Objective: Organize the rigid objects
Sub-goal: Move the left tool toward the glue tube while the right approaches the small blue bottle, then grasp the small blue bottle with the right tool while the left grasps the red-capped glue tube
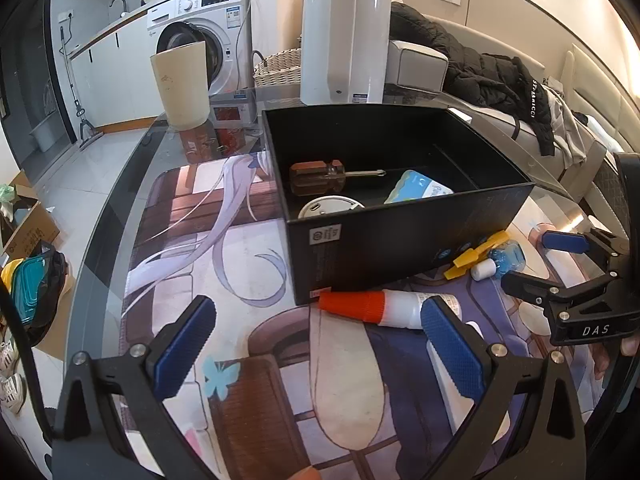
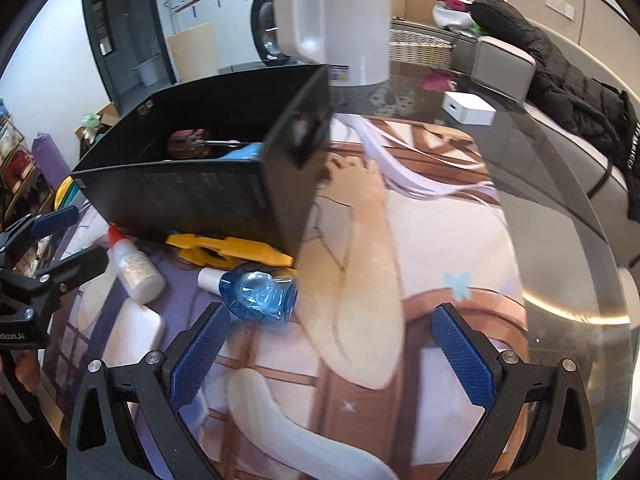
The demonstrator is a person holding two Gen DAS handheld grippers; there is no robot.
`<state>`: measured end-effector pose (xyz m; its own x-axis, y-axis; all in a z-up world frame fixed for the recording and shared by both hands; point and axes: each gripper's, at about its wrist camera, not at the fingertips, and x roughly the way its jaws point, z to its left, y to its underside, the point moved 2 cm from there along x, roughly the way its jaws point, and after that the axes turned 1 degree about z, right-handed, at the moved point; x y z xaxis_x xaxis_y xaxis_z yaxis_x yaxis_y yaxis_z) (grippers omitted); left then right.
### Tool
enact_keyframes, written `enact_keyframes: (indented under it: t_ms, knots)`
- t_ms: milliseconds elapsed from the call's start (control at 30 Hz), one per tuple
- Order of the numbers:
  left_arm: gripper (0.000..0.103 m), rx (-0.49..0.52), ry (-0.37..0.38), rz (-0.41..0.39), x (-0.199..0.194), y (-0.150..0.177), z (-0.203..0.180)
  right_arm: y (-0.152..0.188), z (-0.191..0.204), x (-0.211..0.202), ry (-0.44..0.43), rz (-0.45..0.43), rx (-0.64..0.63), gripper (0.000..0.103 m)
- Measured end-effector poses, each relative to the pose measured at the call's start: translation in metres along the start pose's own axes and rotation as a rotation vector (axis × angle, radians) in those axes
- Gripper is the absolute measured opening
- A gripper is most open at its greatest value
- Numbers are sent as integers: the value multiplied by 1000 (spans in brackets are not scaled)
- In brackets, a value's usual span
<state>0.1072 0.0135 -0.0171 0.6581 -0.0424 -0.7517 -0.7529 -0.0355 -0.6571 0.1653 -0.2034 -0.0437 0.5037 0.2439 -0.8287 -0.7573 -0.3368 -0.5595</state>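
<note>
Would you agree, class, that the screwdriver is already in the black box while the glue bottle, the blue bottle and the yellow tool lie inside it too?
Not quite. The screwdriver is in the black box, but the glue bottle, blue bottle and yellow tool lie outside it on the mat, beside its front wall. Both wrist views show this.

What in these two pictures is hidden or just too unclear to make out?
- Round white object in the black box: left view, front wall hides its lower part.
- Yellow tool: right view, the box covers its far edge.
- Glue bottle label: left view, left gripper's finger covers it.
</note>
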Motion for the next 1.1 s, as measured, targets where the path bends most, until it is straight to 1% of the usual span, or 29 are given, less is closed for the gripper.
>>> enact_keyframes:
  t_ms: [100,200,367,533,600,700,767,800,867,900,1100]
  knots:
    - [103,8,4,5,1,1,-1,0,3,-1,-33,-4,6,102]
    - [103,14,6,15,3,1,-2,-3,16,0,-75,-12,-12,102]
    - [103,10,8,15,3,1,-2,-6,34,4,-57,-11,-42,102]
    - [103,10,8,17,3,1,-1,-8,36,6,-36,-16,-27,101]
    - [103,9,9,18,4,1,-1,-7,36,5,-17,-22,-22,97]
    - [103,15,11,20,4,1,-2,-6,34,2,-1,-34,-10,86]
    - [103,18,12,22,4,1,-2,-5,32,-1,-2,-46,-4,73]
    - [103,18,15,24,4,1,-2,-4,31,-2,-2,-48,-3,70]
    - [103,14,27,28,4,1,-2,-4,28,-2,-5,-53,-3,59]
    - [103,13,30,29,3,1,-2,-3,27,-4,-9,-56,0,57]
    - [103,12,48,39,4,2,-3,3,25,-11,-48,-66,2,57]
